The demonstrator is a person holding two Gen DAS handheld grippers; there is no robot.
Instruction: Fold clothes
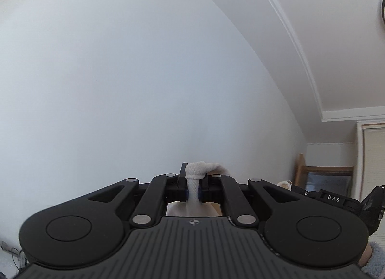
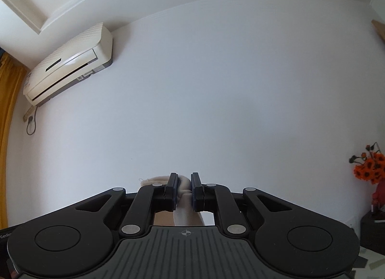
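Both grippers point upward at a white wall, so no table or floor surface is visible in either view.

In the left wrist view, the left gripper (image 1: pixel 193 191) is clamped on a bunch of white cloth (image 1: pixel 201 169), low in the centre of the frame. The cloth rises above the fingertips in a small knob and also hangs below them. At the right edge the other gripper (image 1: pixel 336 199) shows partly, with a bit of pale cloth beside it. Only this view shows a wooden frame (image 1: pixel 322 170) at lower right, a ceiling moulding (image 1: pixel 300 57) running diagonally, and a fuzzy sleeve (image 1: pixel 375 259) in the bottom right corner.

In the right wrist view, the right gripper (image 2: pixel 184 187) is also closed on the cloth (image 2: pixel 185 186), low in the centre; the cloth bulges between the pads and falls below. Only this view shows the whole air conditioner (image 2: pixel 69 62) at upper left, a yellow curtain (image 2: pixel 7 100) at the left edge, and orange flowers (image 2: pixel 368 165) at the right edge.
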